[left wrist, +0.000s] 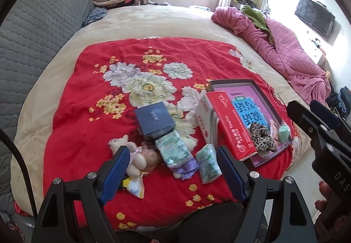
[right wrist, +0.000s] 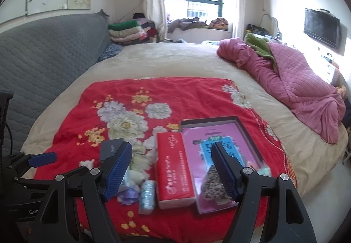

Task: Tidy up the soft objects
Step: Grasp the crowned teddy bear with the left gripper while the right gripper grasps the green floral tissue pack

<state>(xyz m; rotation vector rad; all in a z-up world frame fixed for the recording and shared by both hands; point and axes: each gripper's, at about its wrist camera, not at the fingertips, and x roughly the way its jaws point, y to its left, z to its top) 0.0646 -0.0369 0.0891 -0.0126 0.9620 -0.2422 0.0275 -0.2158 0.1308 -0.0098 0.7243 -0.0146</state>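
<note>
Soft objects are seen scattered on the red floral blanket [left wrist: 92, 111] spread over the bed [left wrist: 171, 21]: a plush toy [left wrist: 133, 155], two tissue packs [left wrist: 173, 148] [left wrist: 207, 163] and a purple cloth [left wrist: 186, 169] lie near a dark blue box [left wrist: 154, 121]. A leopard-print scrunchie [left wrist: 261, 136] and a mint item [left wrist: 284, 133] are kept in the shallow box lid [left wrist: 230, 83], beside a red tissue box [left wrist: 232, 124] resting partly on its rim. The left gripper [left wrist: 171, 174] is held released above the blanket, nothing grasped. The right gripper [right wrist: 172, 169] is likewise spread wide and empty over the tissue box
</note>
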